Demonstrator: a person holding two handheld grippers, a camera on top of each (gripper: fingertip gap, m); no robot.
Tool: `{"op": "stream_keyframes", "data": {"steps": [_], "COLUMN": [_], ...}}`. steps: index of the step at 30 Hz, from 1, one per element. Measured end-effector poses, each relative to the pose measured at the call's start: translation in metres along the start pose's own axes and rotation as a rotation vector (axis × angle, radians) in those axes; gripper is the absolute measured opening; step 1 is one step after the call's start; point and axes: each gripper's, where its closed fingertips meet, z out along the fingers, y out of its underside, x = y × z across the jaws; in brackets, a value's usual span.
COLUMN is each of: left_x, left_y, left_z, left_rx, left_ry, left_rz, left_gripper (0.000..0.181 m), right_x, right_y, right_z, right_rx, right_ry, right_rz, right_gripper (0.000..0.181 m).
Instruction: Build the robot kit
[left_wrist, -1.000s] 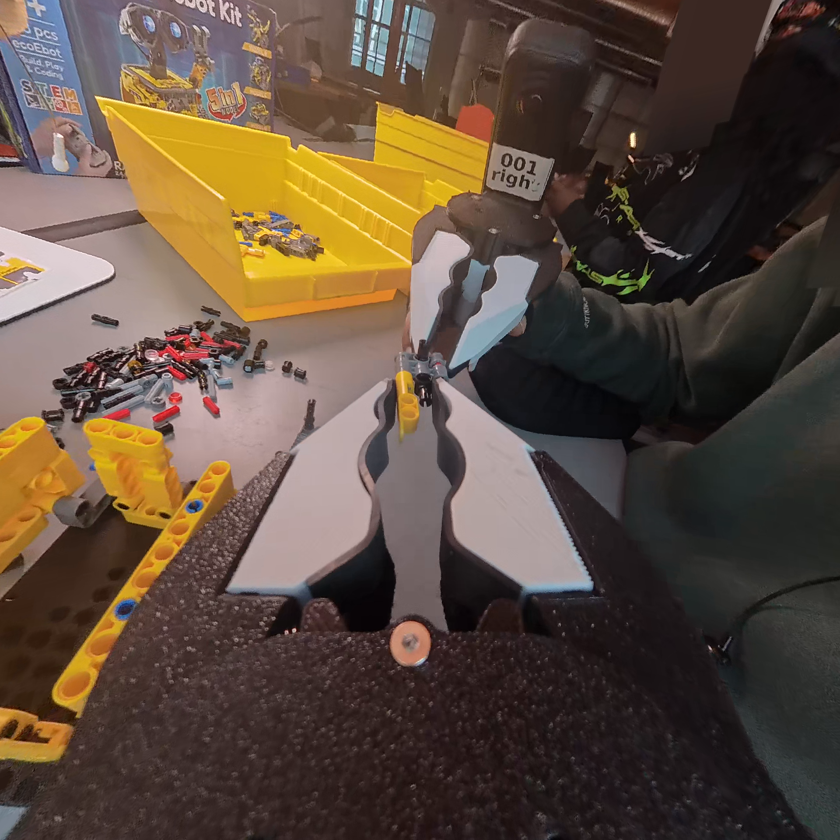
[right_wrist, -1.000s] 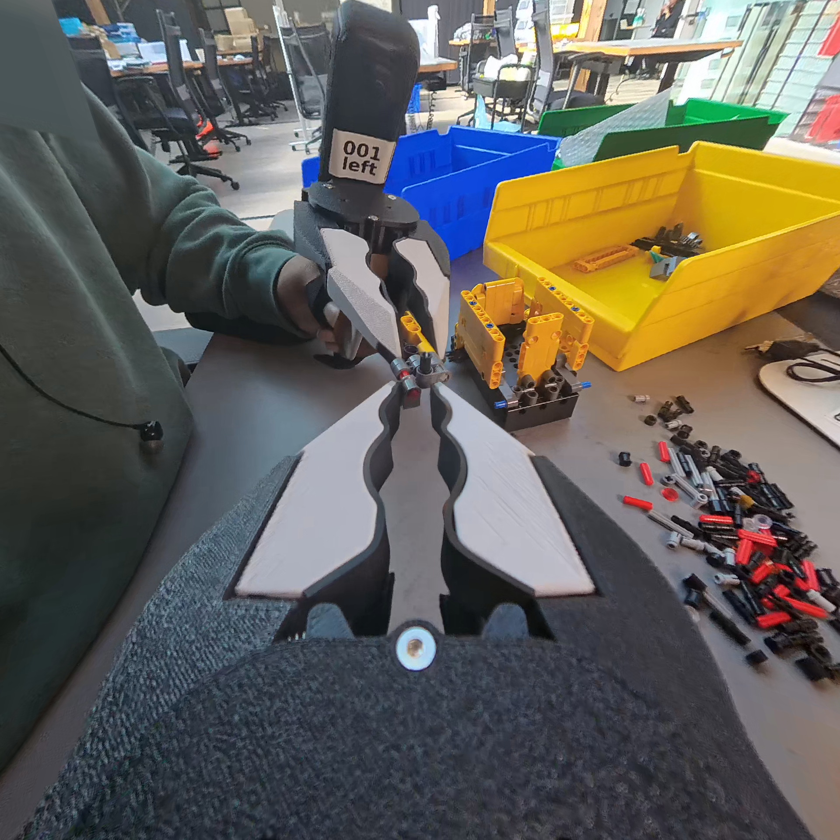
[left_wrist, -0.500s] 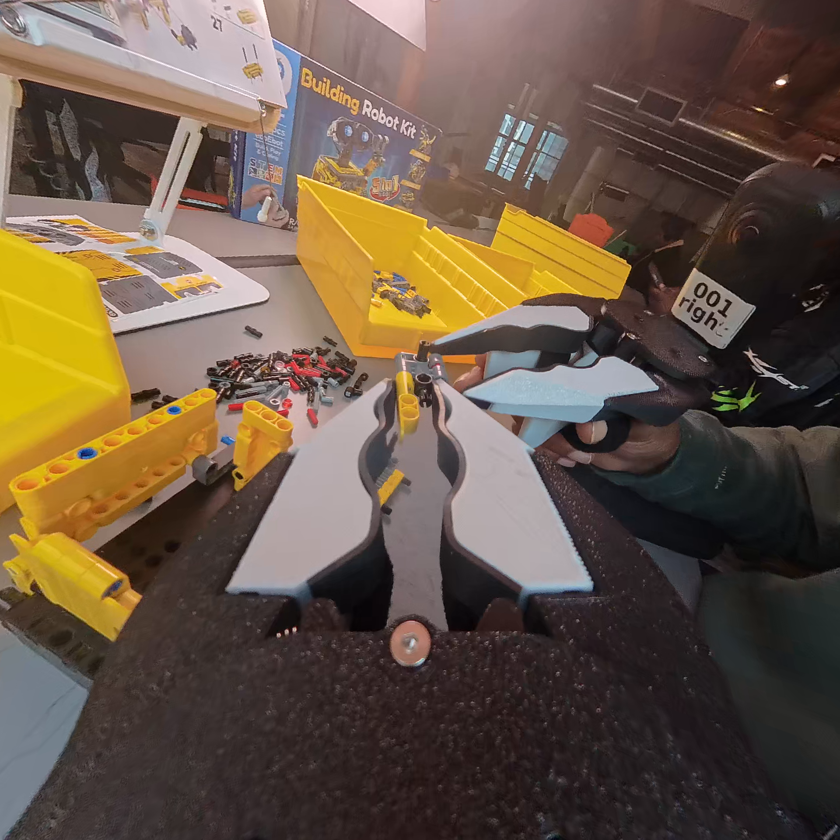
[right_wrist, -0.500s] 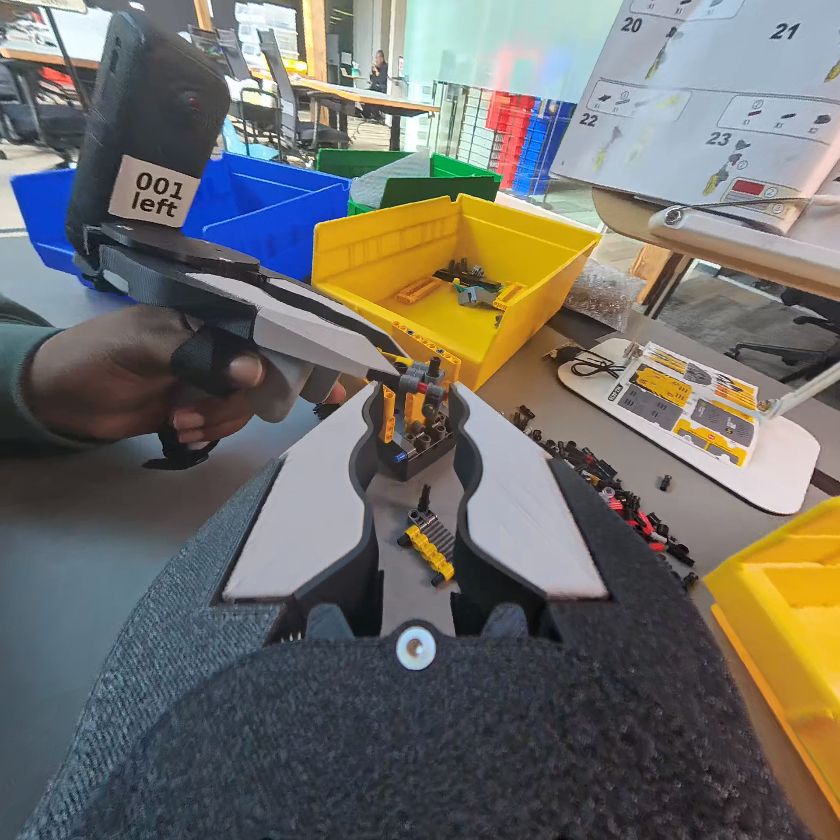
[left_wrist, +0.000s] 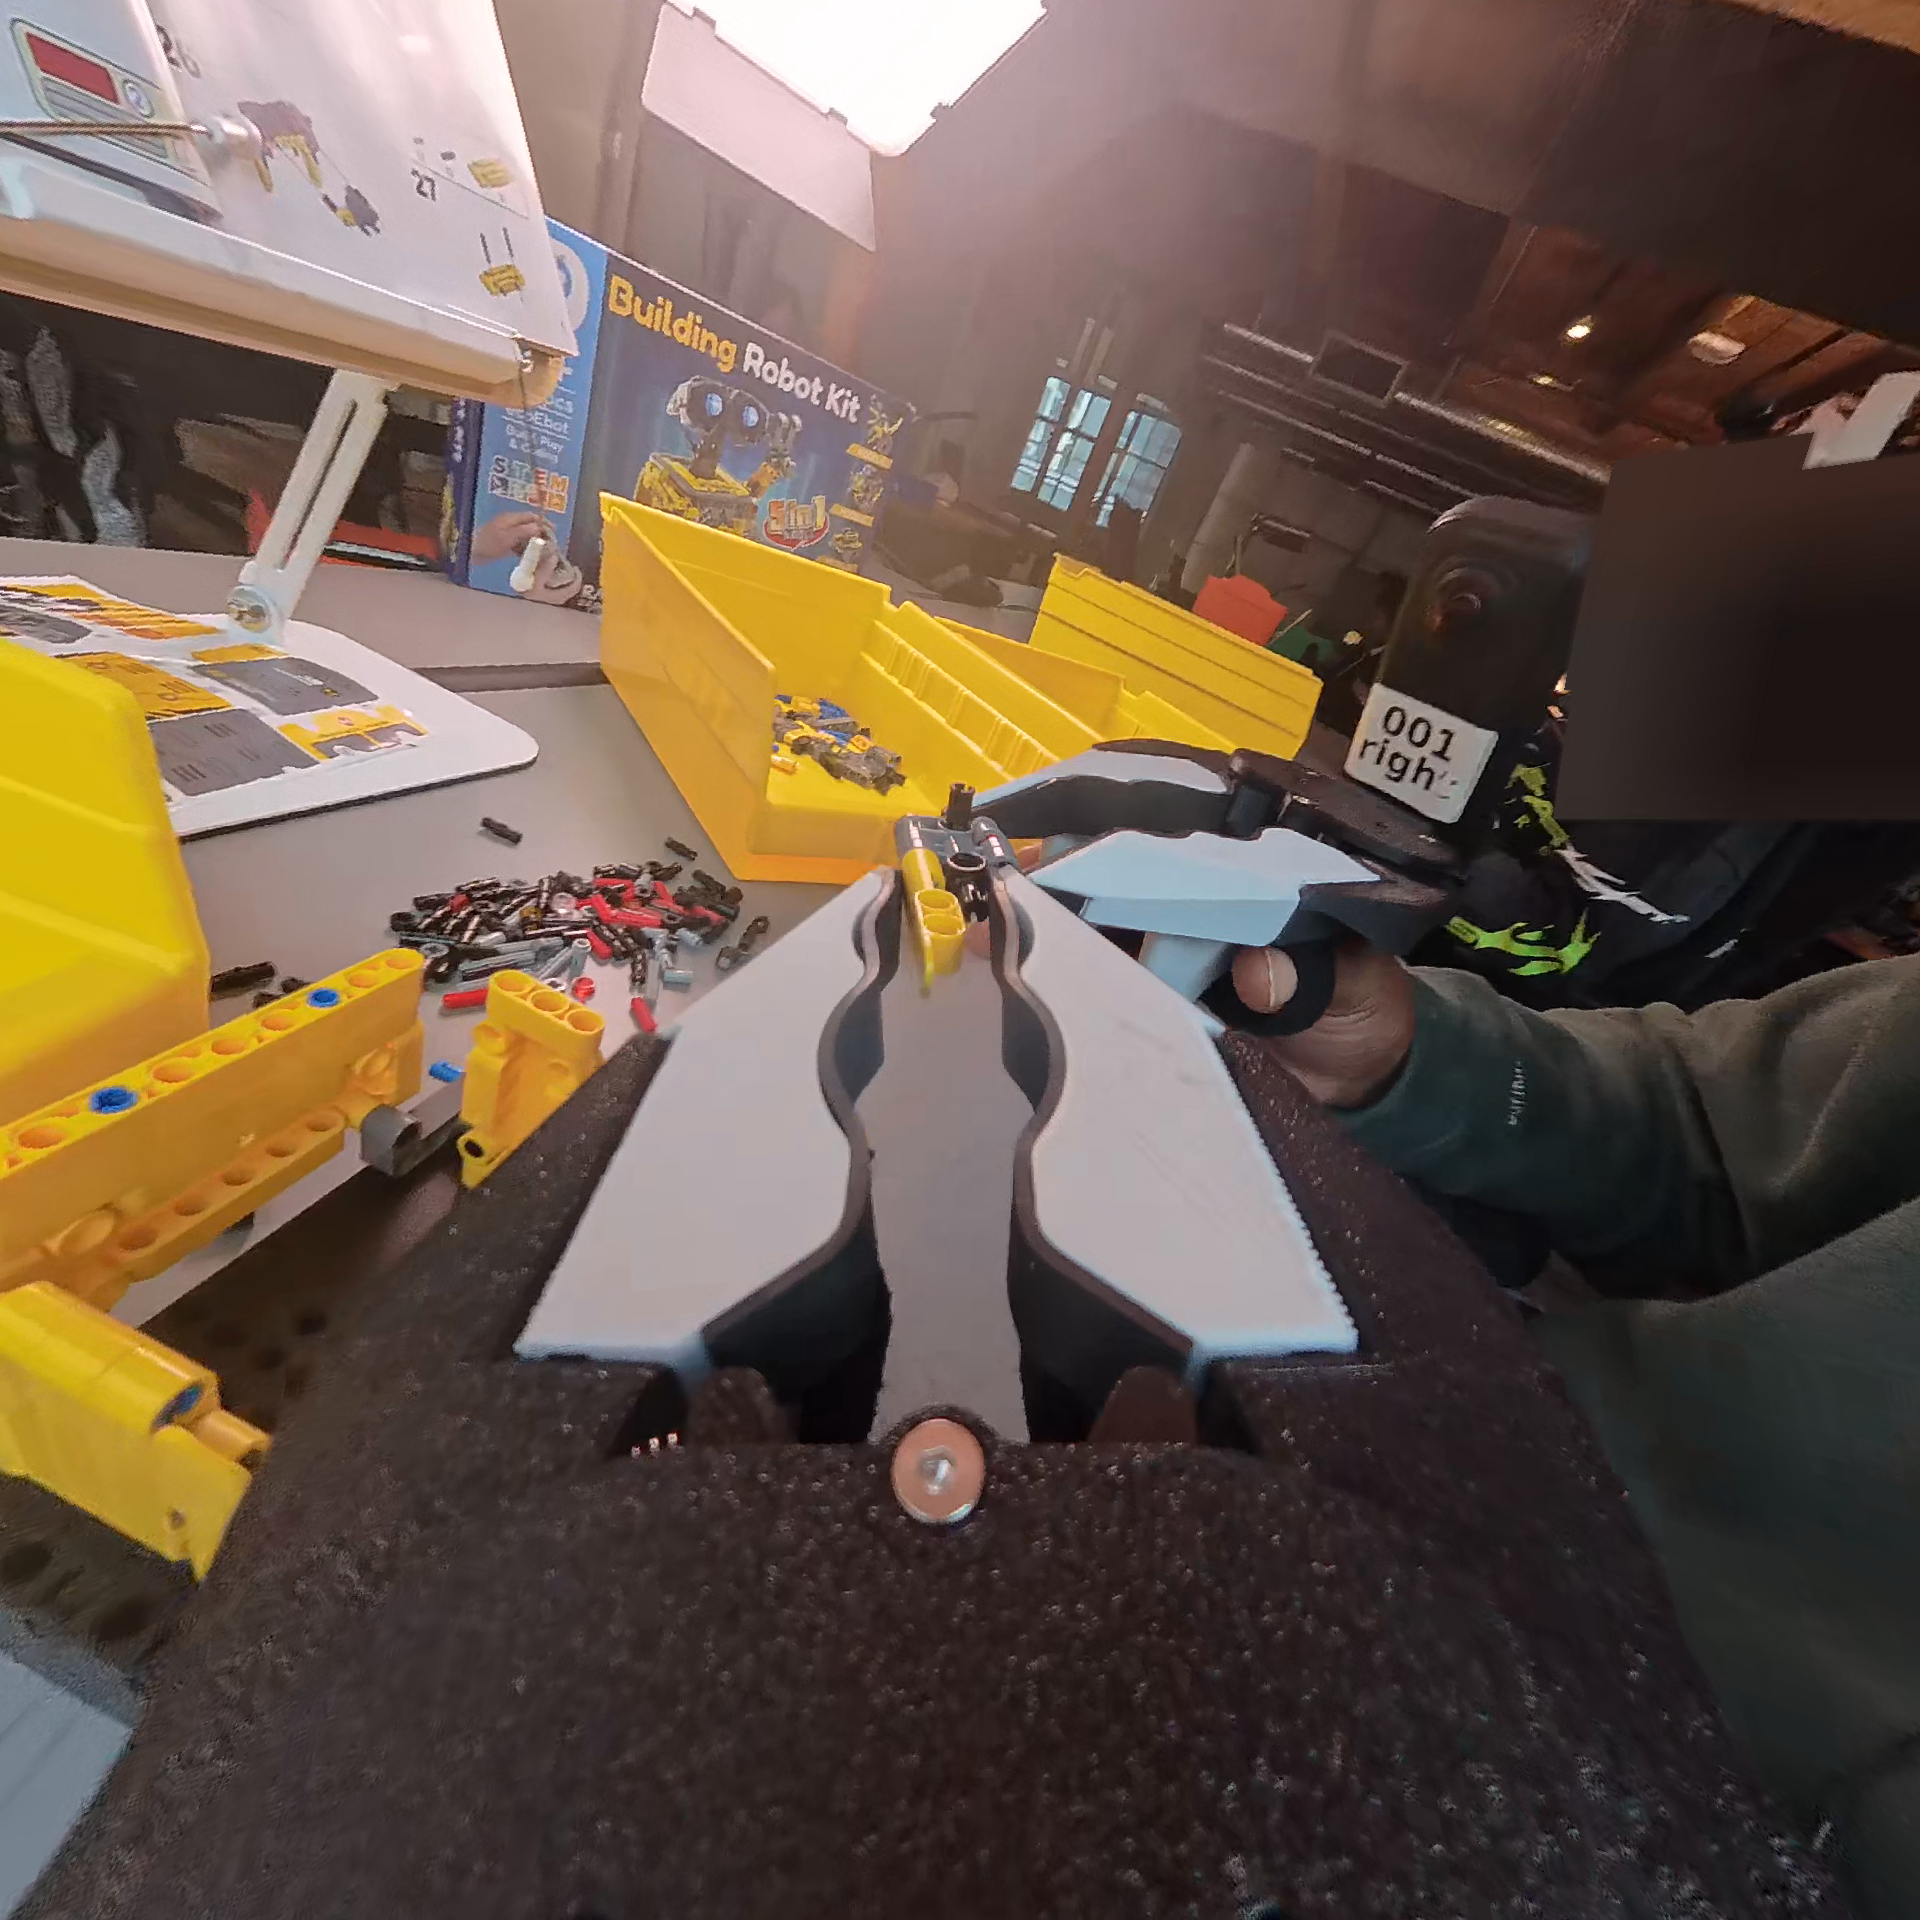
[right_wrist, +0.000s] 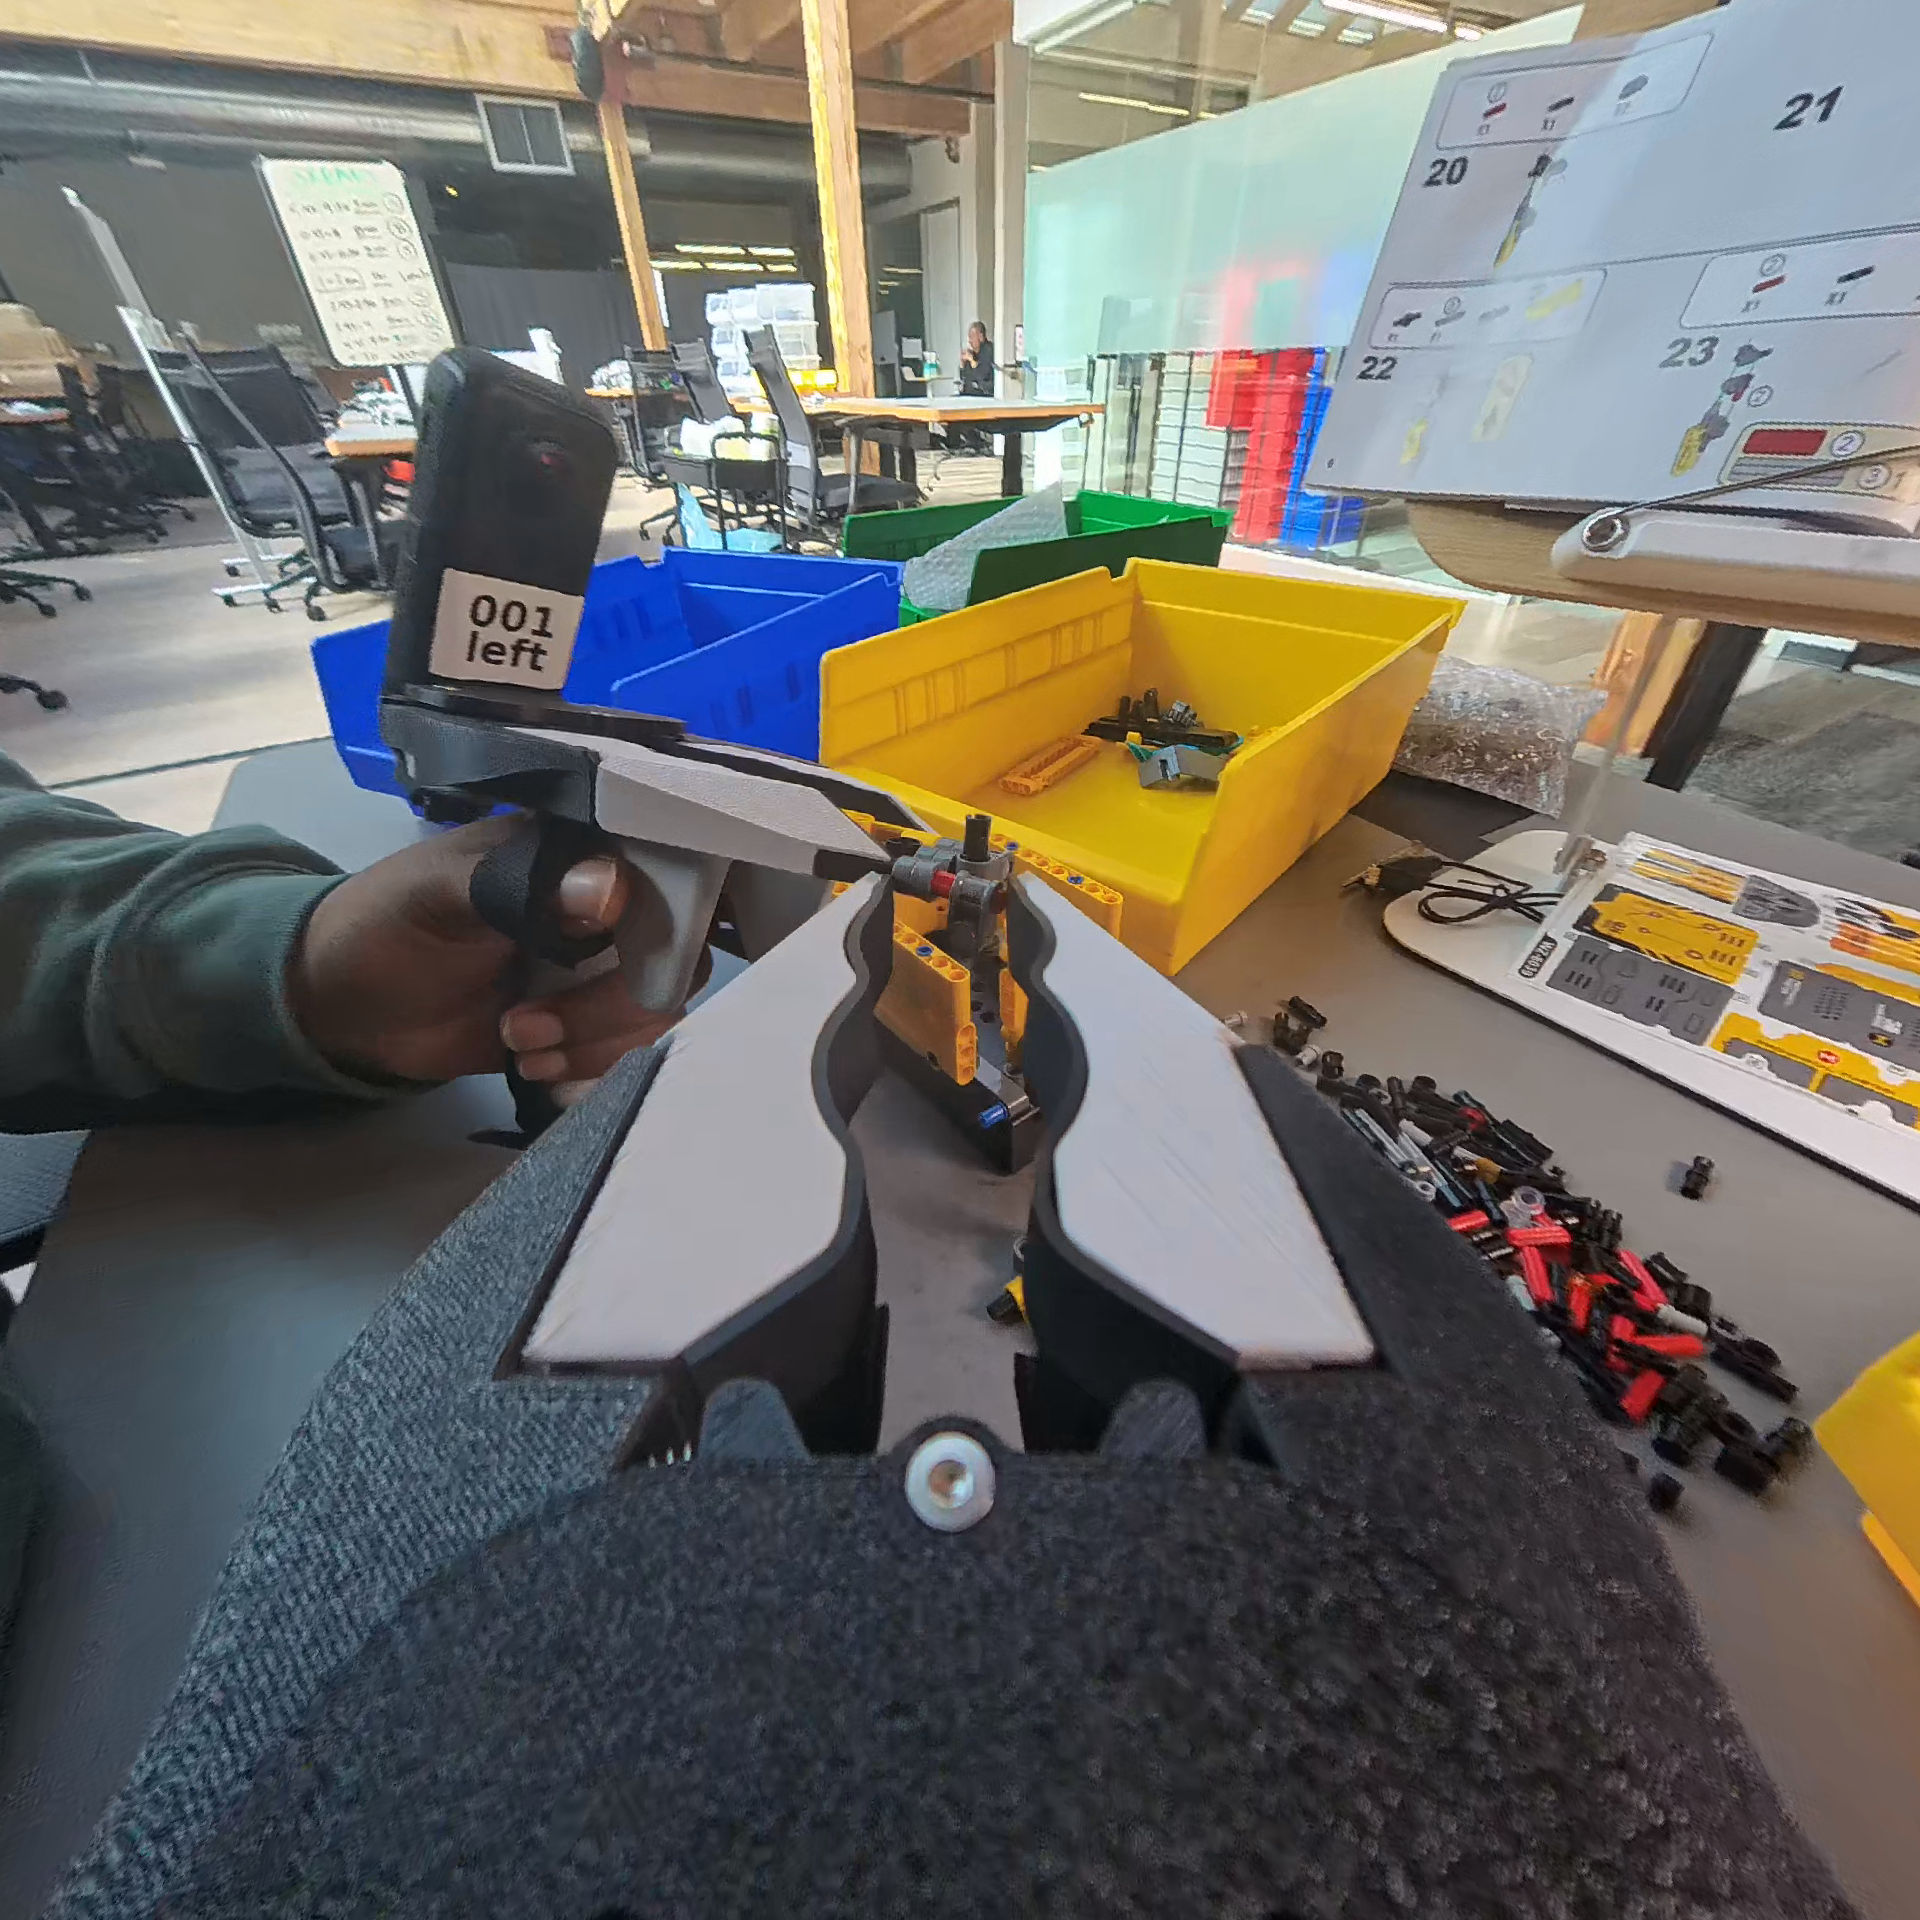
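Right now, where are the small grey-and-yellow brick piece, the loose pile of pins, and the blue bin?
small brick piece (left_wrist: 940, 914), left wrist view, its yellow beam.
pile of pins (right_wrist: 1579, 1283), right wrist view, middle of the heap.
blue bin (right_wrist: 727, 665), right wrist view, front wall.

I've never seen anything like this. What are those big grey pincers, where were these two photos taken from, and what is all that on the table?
No robot here: a person holds a handheld two-finger gripper in each hand, each carrying a camera looking along its fingers. One picture is from the left gripper, the other from the right gripper. Both are shut on one small grey-and-yellow brick assembly held between them above the grey table. On the table lie a pile of small black and red pins, a half-built yellow model, yellow bins, a blue bin and a sticker sheet.
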Motion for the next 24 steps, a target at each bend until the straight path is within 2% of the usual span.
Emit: {"op": "stream_keyframes", "data": {"steps": [2, 4, 8, 16, 24], "left_x": [0.008, 0.016, 0.018, 0.007, 0.004], "left_y": [-0.001, 0.001, 0.004, 0.012, 0.026], "left_z": [-0.001, -0.002, -0.003, 0.003, 0.004], "left_rx": [-0.002, -0.024, -0.060, -0.106, -0.219], "left_ry": [0.064, 0.115, 0.139, -0.038, -0.074], "left_rz": [-0.005, 0.016, 0.030, 0.204, 0.229], "left_gripper": [0.017, 0.029, 0.019, 0.016, 0.014], "right_x": [-0.001, -0.003, -0.007, 0.001, -0.001], "right_y": [-0.003, -0.003, -0.006, -0.005, 0.002], "right_z": [-0.003, -0.006, -0.011, -0.005, -0.004], "right_rx": [0.016, 0.019, 0.026, -0.012, -0.087], "right_ry": [-0.034, -0.070, -0.114, -0.006, 0.118], "right_rz": [-0.011, -0.041, -0.085, -0.050, -0.498], "right_gripper": [0.020, 0.020, 0.020, 0.022, 0.025]}}
